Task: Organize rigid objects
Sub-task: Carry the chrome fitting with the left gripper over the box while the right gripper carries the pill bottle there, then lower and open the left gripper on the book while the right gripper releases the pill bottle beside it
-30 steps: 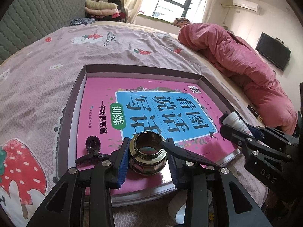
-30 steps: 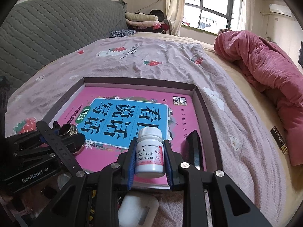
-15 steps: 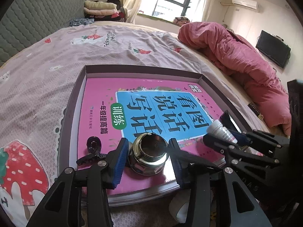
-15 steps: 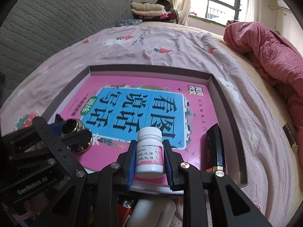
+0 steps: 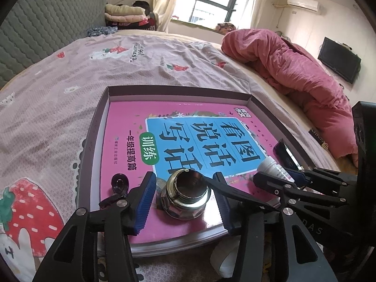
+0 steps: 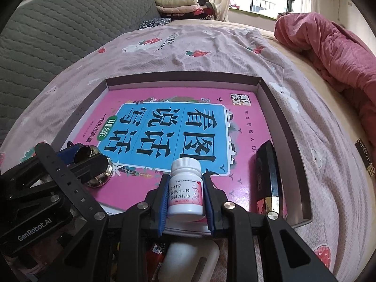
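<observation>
A shiny metal pipe fitting (image 5: 185, 195) stands on a pink book (image 5: 131, 127) that lies in a shallow grey box tray (image 5: 94, 127). My left gripper (image 5: 183, 176) straddles the fitting. Its jaws are opening, with a gap between each blue pad and the metal. From the right wrist view, the fitting (image 6: 98, 176) sits half behind the left gripper's fingers (image 6: 70, 164). My right gripper (image 6: 186, 177) is shut on a white pill bottle (image 6: 185, 188), held upright over the book's near edge. In the left wrist view the bottle (image 5: 270, 166) shows at the right.
A black flat box (image 6: 268, 171) lies along the tray's right side. A small black clip (image 5: 119, 183) rests at the book's near left corner. A white case (image 6: 188, 258) lies on the bedspread under my right gripper. A red quilt (image 5: 293, 70) is heaped at far right.
The left jaws have spread away from the metal fitting, which now rests free on the book. The right gripper has tipped down a little with the bottle in it.
</observation>
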`<action>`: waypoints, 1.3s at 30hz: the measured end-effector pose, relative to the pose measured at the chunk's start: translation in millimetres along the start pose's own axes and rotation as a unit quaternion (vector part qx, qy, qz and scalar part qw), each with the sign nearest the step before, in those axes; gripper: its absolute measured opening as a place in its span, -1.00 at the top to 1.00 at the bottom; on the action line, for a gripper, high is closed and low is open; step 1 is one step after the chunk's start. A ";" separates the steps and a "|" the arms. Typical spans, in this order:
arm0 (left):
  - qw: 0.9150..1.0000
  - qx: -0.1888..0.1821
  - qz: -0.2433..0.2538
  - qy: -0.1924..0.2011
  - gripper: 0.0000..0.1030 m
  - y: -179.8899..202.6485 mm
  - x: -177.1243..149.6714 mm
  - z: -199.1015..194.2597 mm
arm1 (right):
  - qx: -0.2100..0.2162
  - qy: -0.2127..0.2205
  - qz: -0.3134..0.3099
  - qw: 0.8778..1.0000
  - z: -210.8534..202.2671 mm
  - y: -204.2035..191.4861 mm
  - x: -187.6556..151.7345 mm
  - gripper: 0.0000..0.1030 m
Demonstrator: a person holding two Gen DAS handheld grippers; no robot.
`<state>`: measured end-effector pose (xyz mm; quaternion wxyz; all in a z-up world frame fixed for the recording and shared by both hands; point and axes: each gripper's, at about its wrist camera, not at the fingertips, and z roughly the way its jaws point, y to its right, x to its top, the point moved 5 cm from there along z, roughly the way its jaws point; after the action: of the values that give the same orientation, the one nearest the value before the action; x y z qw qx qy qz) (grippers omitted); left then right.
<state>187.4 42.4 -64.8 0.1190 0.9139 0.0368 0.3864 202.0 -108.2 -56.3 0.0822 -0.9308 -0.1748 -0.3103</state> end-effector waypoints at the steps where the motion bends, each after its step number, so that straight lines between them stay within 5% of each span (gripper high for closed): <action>1: 1.000 0.001 0.000 0.000 0.00 0.1 0.0 -0.3 | 0.002 -0.002 0.003 1.000 0.3 0.7 -0.2 0.48; 29: 1.000 0.012 -0.001 0.010 -0.13 -5.4 4.2 -5.8 | -0.006 0.004 0.004 1.000 -5.5 1.6 -4.0 0.48; 33: 1.000 0.012 -0.002 0.017 -0.14 -7.7 7.0 -10.8 | -0.010 0.011 -0.004 1.000 -9.4 -0.3 -4.0 0.28; 39: 1.000 0.017 -0.001 0.018 -0.14 -9.0 7.6 -12.9 | -0.011 0.016 -0.004 1.000 -12.9 0.6 -5.1 0.25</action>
<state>183.8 54.8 -53.0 0.1033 0.9085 0.0469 0.4023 191.4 -113.5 -49.1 0.0738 -0.9258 -0.1741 -0.3273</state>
